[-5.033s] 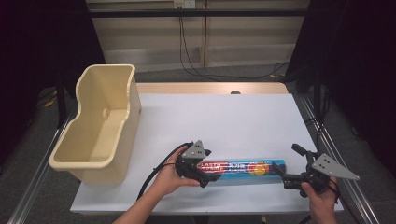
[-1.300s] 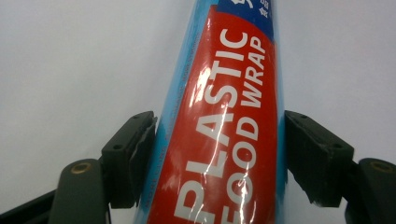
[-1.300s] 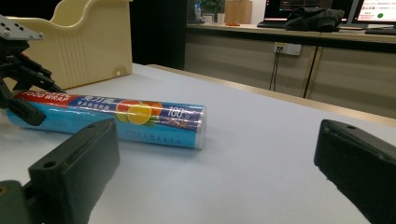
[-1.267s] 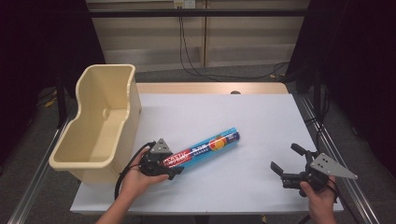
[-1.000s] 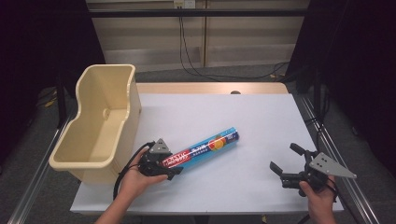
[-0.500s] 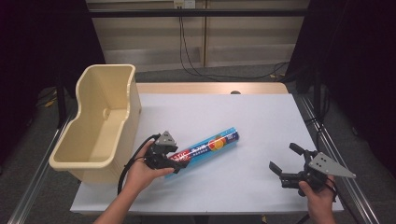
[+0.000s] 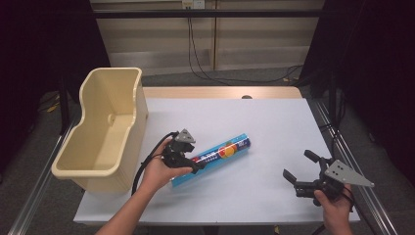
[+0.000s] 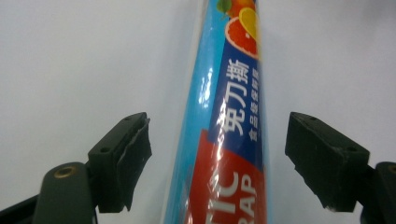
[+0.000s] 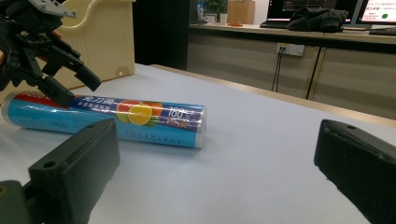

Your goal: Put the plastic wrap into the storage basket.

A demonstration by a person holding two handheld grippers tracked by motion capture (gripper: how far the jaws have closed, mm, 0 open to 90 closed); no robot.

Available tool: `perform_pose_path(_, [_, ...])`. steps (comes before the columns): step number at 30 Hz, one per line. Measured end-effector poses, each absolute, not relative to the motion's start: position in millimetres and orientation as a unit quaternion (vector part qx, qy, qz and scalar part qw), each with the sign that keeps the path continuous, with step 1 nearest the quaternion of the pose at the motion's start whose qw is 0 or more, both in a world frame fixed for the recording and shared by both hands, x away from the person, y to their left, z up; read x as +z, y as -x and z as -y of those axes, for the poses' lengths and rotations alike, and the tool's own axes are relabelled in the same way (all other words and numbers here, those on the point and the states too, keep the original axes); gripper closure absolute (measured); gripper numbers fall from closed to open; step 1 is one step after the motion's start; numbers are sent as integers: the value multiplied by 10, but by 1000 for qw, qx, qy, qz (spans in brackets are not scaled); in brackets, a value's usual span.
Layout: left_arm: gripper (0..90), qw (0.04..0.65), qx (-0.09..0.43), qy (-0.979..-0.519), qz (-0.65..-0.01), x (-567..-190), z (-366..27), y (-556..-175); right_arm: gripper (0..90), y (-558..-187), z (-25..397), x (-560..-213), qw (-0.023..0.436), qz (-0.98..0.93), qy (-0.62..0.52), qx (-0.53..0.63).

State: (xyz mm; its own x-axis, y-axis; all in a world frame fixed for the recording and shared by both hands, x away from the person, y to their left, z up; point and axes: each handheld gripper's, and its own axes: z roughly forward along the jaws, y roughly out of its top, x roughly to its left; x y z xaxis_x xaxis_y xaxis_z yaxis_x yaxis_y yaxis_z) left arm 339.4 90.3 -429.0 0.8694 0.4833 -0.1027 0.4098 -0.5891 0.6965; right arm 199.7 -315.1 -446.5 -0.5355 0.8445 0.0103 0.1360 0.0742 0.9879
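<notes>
Clearly, roll [image 8: 224, 140] label reads "TIC RAP", "100".

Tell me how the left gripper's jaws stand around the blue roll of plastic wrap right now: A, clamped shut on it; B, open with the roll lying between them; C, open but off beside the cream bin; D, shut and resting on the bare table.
B: in the left gripper view the left gripper has its jaws spread wide, and the roll of plastic wrap runs between them with clear gaps either side.

A white table [image 7: 274, 122] stands before beige wall panels [image 7: 254, 44], black curtains [image 7: 372, 73] flanking both sides.
</notes>
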Motion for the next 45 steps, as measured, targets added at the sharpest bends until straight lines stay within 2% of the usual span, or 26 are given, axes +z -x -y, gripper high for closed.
perform_pose_path(5, [199, 374, 48, -892, -250, -4243, -803, -3465, 0, -1996, 3157, -4464, 311, -664, -369, 571])
perform_pose_path(19, [53, 361, 45, -892, -268, -4249, -708, -3670, 0, -1996, 3162, -4464, 311, -664, -369, 571])
perform_pose_path(33, [51, 332, 23, -906, -262, -4280, -464, -3790, 0, -1998, 3175, -4464, 311, -662, -371, 573])
perform_pose_path(45, [63, 305, 17, -919, -251, -4315, -432, -3784, 0, -1996, 3178, -4460, 311, -661, -370, 573])
